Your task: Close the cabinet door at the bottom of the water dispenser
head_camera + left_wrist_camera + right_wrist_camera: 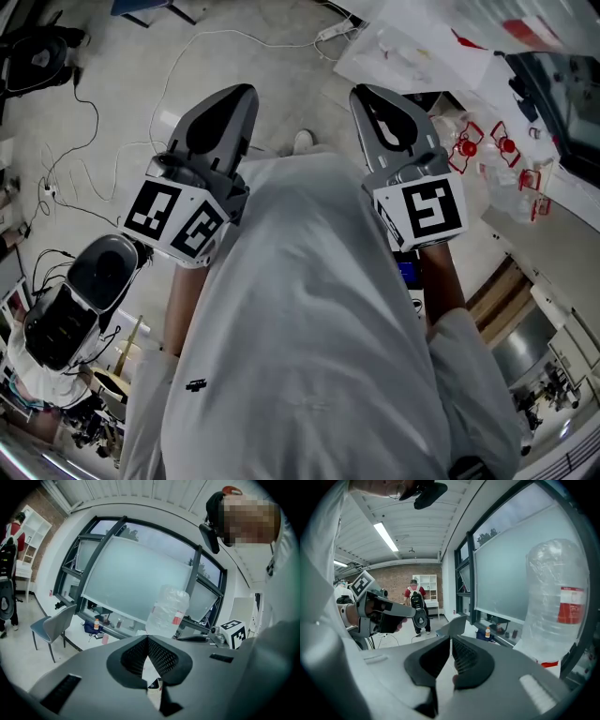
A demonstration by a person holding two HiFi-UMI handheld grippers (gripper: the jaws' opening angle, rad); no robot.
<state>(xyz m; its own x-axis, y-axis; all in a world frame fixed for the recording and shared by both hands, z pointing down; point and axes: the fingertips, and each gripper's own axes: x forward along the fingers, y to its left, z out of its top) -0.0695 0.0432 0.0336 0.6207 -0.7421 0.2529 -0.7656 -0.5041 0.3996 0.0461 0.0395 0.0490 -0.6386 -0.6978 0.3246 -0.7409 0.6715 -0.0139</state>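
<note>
The left gripper [234, 98] and the right gripper [370, 98] are held side by side in front of the person's grey shirt [319, 328], above a pale floor [112, 56] strewn with cables [170, 75]. Each has its jaws closed tip to tip with nothing between them. The water dispenser's clear bottle [557, 611], with a red label, stands near on the right of the right gripper and just beyond the left gripper's tips, before a large window [136, 578]; the cabinet door below it lies out of sight in every view.
</note>
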